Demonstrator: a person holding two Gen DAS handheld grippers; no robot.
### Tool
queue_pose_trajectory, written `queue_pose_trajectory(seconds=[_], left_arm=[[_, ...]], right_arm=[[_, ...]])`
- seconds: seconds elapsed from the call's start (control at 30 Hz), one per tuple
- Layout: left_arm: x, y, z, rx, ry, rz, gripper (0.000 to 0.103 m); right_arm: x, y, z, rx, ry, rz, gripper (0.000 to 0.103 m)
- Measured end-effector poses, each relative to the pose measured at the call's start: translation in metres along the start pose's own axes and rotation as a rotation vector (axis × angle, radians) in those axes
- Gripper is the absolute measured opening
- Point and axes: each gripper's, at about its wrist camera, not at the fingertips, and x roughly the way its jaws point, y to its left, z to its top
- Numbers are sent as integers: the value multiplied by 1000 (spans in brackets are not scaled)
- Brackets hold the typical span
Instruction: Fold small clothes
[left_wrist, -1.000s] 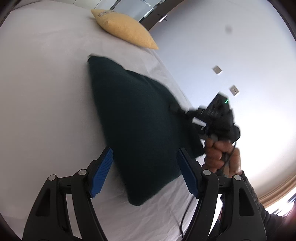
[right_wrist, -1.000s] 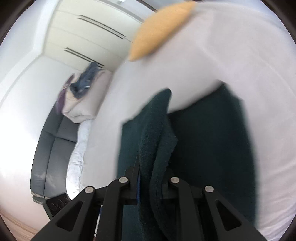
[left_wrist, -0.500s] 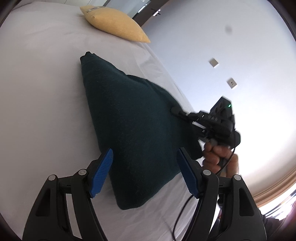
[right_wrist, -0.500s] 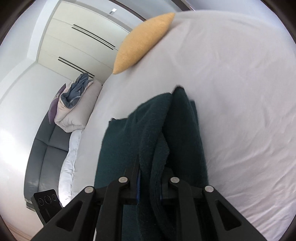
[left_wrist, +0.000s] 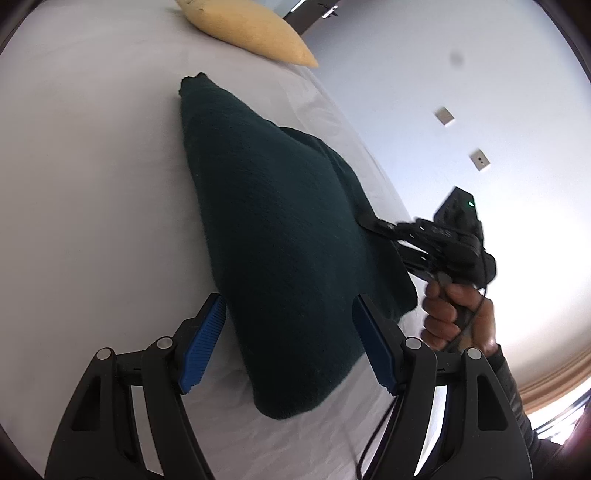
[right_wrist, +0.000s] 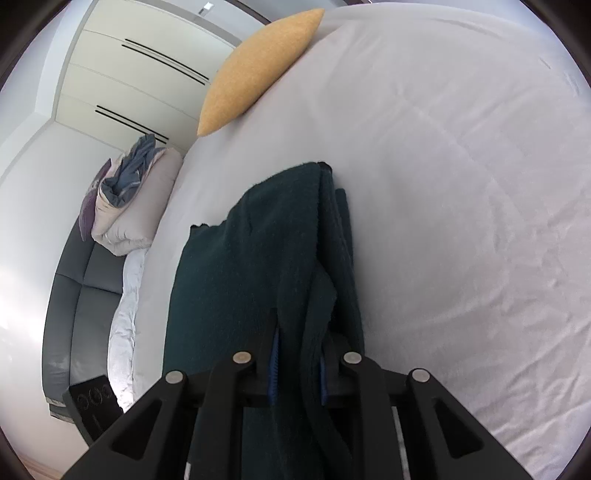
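**On the bed: one fold down, release under way**

On the white bed (left_wrist: 92, 166) my dark green cloth (left_wrist: 280, 236) lies doubled over — that fold looks done; squaring or another fold is probably left. My right gripper (right_wrist: 297, 363) is opening, cloth edge between its pads. My left gripper (left_wrist: 291, 343) hangs spread, holding nothing. Count — one cloth, one yellow pillow (right_wrist: 258, 70), two grippers.

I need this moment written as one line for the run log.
stage: fold | dark green cloth doubled on white bed | right claw opening, cloth edge between pads | left claw open above cloth
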Motion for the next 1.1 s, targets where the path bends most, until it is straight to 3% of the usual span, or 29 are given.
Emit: queue_pose_trajectory(seconds=[0.13, 0.27, 0.3, 0.33, 0.4, 0.67, 0.77, 0.93, 1.1], left_arm=[[15, 12, 4, -15, 16, 8, 70], [27, 16, 1, -27, 40, 3, 70], [31, 17, 1, -22, 48, 9, 70], [33, 18, 1, -21, 53, 12, 70], [36, 19, 2, -24, 57, 8, 70], [43, 18, 8, -4, 59, 3, 70], [49, 22, 6, -10, 75, 7, 70], [56, 24, 6, -12, 81, 7, 70], [70, 15, 3, 47, 110, 76, 70]], right_arm=[[-14, 2, -15, -17, 12, 24, 37], [-23, 2, -33, -30, 36, 21, 36], [-23, 2, -37, -43, 44, -2, 30], [-24, 1, -40, -56, 42, -24, 16], [-27, -2, -42, -58, 30, -38, 14], [-33, -21, -42, -13, 10, -29, 12], [-27, -42, -41, 43, 9, 15, 11], [-29, -40, -44, 12, 17, 28, 12], [-28, -49, -45, 33, -3, 61, 12]])
